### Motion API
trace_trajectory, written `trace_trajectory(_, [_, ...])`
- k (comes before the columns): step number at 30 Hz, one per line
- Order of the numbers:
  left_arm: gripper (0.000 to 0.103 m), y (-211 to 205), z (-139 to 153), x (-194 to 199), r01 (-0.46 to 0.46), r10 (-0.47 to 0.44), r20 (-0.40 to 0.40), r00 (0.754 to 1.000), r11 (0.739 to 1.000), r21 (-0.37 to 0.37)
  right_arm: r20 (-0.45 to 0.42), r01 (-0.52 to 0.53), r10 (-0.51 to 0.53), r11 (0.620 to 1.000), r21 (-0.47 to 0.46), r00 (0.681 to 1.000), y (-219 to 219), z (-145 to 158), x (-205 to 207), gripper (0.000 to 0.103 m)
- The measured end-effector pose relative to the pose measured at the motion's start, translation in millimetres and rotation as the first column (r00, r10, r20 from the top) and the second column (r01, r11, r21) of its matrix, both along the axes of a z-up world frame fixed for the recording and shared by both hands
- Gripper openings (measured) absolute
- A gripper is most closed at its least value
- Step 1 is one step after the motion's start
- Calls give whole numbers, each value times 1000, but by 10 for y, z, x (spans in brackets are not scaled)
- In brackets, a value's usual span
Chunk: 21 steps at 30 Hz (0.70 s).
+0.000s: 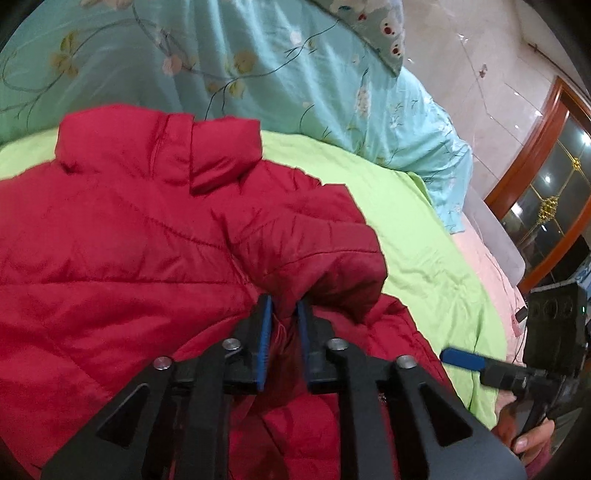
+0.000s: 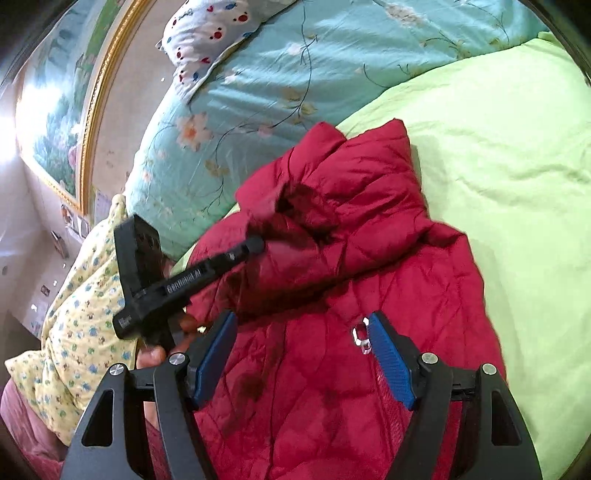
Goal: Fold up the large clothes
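Note:
A red quilted puffer jacket (image 1: 122, 236) lies on a lime-green sheet (image 1: 417, 240), collar toward the pillows. My left gripper (image 1: 284, 306) is shut on a bunched fold of the jacket's sleeve and holds it over the jacket body. In the right wrist view the left gripper (image 2: 255, 245) comes in from the left with its tips buried in the red sleeve (image 2: 314, 254). My right gripper (image 2: 301, 321) is open, its blue pads (image 2: 391, 363) spread just above the jacket (image 2: 369, 369) near a zipper pull (image 2: 360, 334). It also shows at the right edge of the left wrist view (image 1: 461, 358).
A turquoise floral duvet (image 1: 229, 55) and a spotted pillow (image 2: 207, 33) lie beyond the jacket. A yellow patterned blanket (image 2: 81, 306) lies left of it. A framed painting (image 2: 55, 103) hangs on the wall. A wooden door frame (image 1: 535, 155) stands at the right.

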<state>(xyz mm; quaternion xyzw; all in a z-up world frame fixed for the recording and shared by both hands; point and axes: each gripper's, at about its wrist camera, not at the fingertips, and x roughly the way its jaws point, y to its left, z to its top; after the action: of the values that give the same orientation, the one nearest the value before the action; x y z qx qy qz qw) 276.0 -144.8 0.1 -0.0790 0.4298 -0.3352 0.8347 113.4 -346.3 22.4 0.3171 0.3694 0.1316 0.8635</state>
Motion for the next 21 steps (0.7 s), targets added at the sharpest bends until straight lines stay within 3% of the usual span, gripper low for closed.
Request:
trace_trajectory(2, [42, 19, -27, 2, -5, 5, -25, 1000, 1000, -4, 8, -3, 3, 1000, 2, 1000, -29, 18, 111, 75])
trace_trajectory(5, [56, 42, -24, -35, -18, 18, -26, 999, 1000, 9, 28, -11, 11, 1000, -5, 1000, -56, 59, 332, 76])
trace_trajectory(9, [57, 70, 9, -124, -26, 27, -13, 1000, 999, 36, 33, -47, 47, 999, -12, 998, -7, 33, 680, 77])
trace_trajectory(13, [57, 253, 69, -280, -43, 43, -6, 999, 999, 12, 16, -47, 47, 998, -32, 999, 28, -56, 939, 77])
trace_trajectory(20, [57, 768, 274, -479, -167, 166, 57, 985, 986, 10, -36, -103, 101, 994, -47, 994, 178, -299, 1235, 76])
trace_trajectory(21, [57, 846, 308, -483, -188, 186, 67, 980, 982, 13, -48, -111, 108, 993, -51, 993, 193, -335, 1257, 70])
